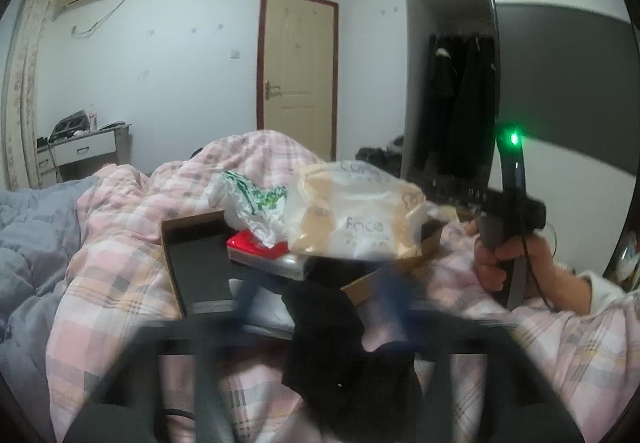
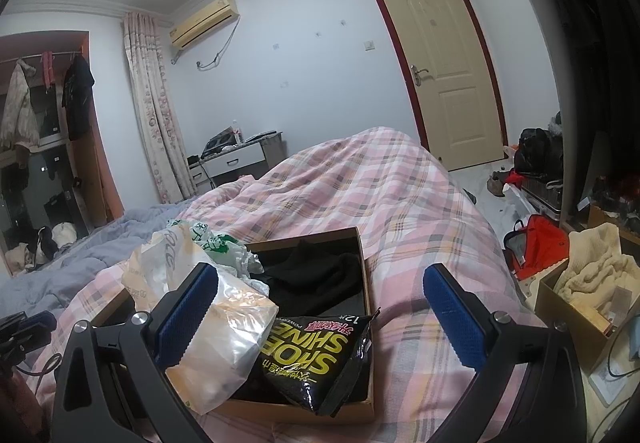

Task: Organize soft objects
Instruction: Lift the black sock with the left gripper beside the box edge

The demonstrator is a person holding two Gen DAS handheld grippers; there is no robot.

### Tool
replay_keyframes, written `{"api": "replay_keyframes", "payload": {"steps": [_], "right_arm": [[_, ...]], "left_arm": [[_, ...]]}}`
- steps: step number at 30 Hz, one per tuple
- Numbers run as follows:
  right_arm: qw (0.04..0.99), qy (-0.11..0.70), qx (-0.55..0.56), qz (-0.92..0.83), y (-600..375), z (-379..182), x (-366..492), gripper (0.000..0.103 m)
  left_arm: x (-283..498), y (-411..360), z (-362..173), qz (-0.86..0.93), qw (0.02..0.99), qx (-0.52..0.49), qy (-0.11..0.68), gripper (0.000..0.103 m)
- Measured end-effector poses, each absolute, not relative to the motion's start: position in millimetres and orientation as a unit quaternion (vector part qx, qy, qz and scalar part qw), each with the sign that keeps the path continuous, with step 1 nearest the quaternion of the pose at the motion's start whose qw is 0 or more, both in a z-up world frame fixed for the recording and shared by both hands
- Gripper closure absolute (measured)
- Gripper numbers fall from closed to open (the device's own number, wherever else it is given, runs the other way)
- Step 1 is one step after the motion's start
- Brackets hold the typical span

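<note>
Take the box (image 2: 362,243) on the pink plaid quilt (image 2: 400,195) as your landmark. It is an open cardboard box lying on the bed.

Your left claw (image 1: 320,323) is blurred in its own view. A black cloth (image 1: 320,343) hangs at its fingers on the near side of the box, and one finger (image 1: 390,307) presses against it, so the claw looks closed on the cloth, though the blur keeps that from being sure.

Your right claw (image 2: 320,319) stands wide open with nothing between the blue pads (image 2: 454,319). In its view the left pad lies against a clear plastic bag (image 2: 224,331) at the box's near left corner; the right pad is over the quilt, beside the box.

In the box, at its far end, lies a black garment (image 2: 312,279). At its near end a black "SHOE SHINE" packet (image 2: 320,359) leans on the rim. A white bag with green print (image 2: 216,243) is heaped at the box's left side, behind the clear bag. From the left view a red packet (image 1: 248,245) shows under those bags.

Your right hand (image 1: 508,263) grips its handle to the right of the box.
</note>
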State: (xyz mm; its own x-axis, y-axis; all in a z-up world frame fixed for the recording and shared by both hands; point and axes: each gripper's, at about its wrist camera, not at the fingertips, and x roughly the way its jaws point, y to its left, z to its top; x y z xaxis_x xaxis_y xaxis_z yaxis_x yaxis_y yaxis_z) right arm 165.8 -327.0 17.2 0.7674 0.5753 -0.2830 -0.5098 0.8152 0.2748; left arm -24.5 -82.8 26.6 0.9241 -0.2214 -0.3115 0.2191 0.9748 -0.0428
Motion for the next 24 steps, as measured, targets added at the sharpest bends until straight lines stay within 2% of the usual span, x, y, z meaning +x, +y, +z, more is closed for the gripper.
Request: {"api": "replay_keyframes", "payload": {"steps": [4, 9, 13, 24], "right_arm": [[0.936, 0.18, 0.091, 0.29, -326, 17, 165, 0.001], [0.935, 0.18, 0.092, 0.29, -327, 17, 166, 0.001], [0.935, 0.181, 0.093, 0.29, -327, 16, 166, 0.001], [0.935, 0.184, 0.095, 0.288, -327, 12, 166, 0.001]], "left_arm": [[-34, -68, 34, -0.128, 0.981, -0.043, 0.14, 0.0], [-26, -62, 29, -0.174, 0.964, -0.041, 0.197, 0.0], [-22, -79, 12, -0.209, 0.945, 0.015, 0.251, 0.0], [-7, -130, -32, -0.187, 0.911, 0.153, 0.333, 0.002]]}}
